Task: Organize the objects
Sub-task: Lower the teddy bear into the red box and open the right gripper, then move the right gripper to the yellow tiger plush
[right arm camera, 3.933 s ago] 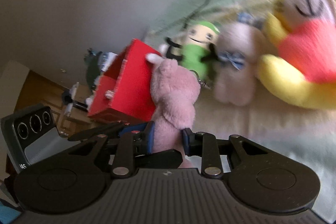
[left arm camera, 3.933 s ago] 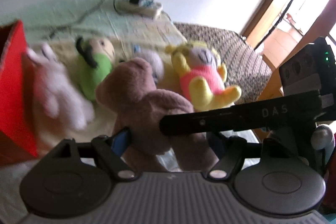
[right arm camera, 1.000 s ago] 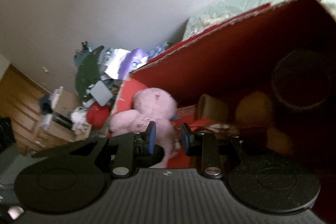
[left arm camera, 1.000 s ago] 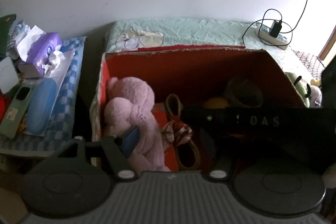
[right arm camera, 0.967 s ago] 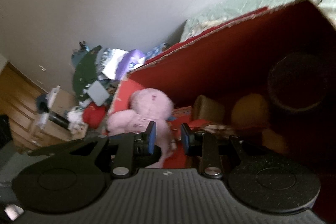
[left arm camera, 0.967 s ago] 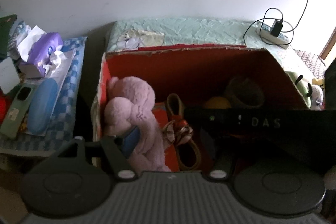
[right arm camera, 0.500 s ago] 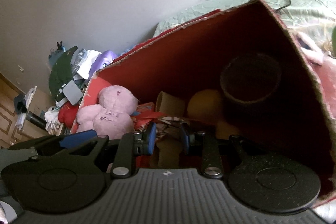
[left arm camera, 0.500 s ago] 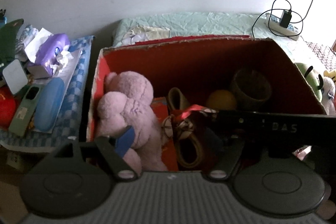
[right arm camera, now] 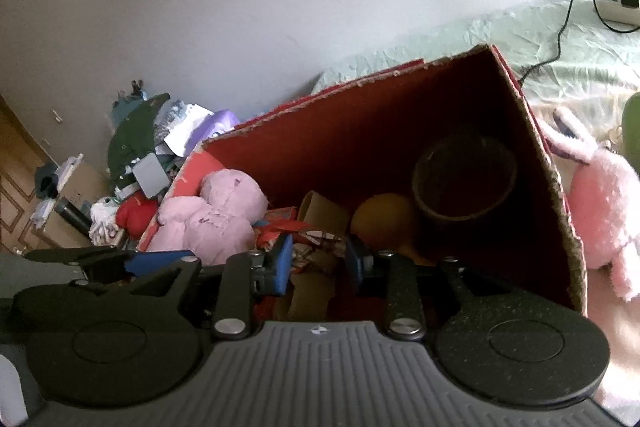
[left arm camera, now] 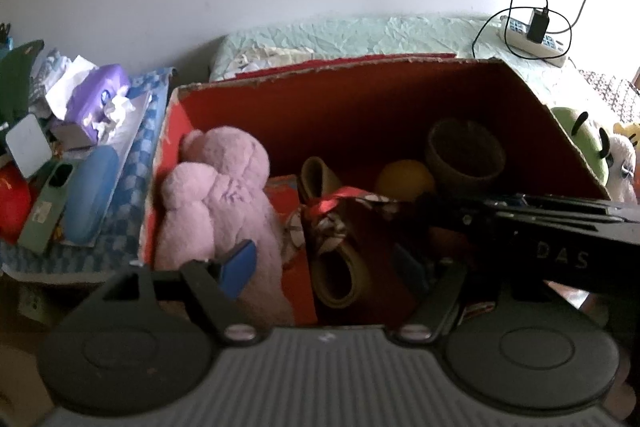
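A pink plush bear [left arm camera: 218, 199] lies in the left end of the red cardboard box [left arm camera: 360, 95]; it also shows in the right wrist view [right arm camera: 212, 215]. My left gripper [left arm camera: 332, 267] is open above the box's near side, its blue pad beside the bear's lower body. My right gripper [right arm camera: 318, 261] is open and empty over the box's middle. The box [right arm camera: 532, 155] also holds a yellow ball [left arm camera: 404, 179], a round brown basket [left arm camera: 464, 151] and ribbon-tied rolls [left arm camera: 332, 223].
A pink plush rabbit [right arm camera: 600, 203] lies on the bed right of the box. A green plush [left arm camera: 580, 139] lies past the box's right wall. A power strip with charger [left arm camera: 536, 35] sits on the bed. A cluttered side table [left arm camera: 72, 163] stands left.
Both grippers have let go of the pink bear, which now lies in the box. Both have pulled back and up. The right gripper has swung right, away from the bear.
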{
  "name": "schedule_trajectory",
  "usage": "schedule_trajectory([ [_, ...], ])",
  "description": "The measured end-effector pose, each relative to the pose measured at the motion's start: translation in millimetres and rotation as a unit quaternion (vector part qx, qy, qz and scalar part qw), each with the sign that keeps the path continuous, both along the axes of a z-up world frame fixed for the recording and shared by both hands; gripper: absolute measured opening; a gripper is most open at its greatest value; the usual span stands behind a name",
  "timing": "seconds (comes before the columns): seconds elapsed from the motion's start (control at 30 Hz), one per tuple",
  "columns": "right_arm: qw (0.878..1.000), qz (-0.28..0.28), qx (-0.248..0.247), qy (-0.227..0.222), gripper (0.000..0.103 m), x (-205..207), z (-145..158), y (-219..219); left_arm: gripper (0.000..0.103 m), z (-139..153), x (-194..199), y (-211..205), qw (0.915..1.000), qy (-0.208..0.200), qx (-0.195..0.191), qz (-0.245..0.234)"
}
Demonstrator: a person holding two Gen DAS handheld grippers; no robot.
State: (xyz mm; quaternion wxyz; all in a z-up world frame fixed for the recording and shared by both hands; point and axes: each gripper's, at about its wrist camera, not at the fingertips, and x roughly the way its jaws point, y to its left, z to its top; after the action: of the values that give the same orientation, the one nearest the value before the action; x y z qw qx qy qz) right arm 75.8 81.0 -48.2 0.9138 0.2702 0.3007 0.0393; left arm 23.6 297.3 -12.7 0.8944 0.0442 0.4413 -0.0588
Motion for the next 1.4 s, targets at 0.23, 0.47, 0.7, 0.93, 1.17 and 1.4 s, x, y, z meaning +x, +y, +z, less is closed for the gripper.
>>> schedule_trajectory([
  [0.23,0.999,0.010,0.034,-0.030,0.032,-13,4,-10,0.078,6,-7,-5,0.9997,-0.022,-0.008,0.002],
  [0.47,0.997,0.010,0.058,-0.059,0.035,-37,15,-32,0.080,21,-8,-12,0.9986,-0.038,-0.036,0.009],
  [0.7,0.995,0.010,0.054,-0.079,0.035,-77,25,-56,0.082,42,-9,-47,0.9963,-0.065,-0.055,-0.012],
  [0.93,0.995,-0.068,0.056,-0.056,0.037,-136,16,-113,0.083,45,-11,-114,0.9930,-0.063,-0.069,-0.073],
  [1.17,0.981,-0.183,0.066,-0.016,0.041,-206,-8,-179,0.086,37,-16,-197,0.9841,-0.043,-0.082,-0.152],
  [1.4,0.959,-0.270,0.088,-0.001,0.041,-261,-24,-235,0.086,17,-15,-271,0.9724,0.004,-0.110,-0.206],
])
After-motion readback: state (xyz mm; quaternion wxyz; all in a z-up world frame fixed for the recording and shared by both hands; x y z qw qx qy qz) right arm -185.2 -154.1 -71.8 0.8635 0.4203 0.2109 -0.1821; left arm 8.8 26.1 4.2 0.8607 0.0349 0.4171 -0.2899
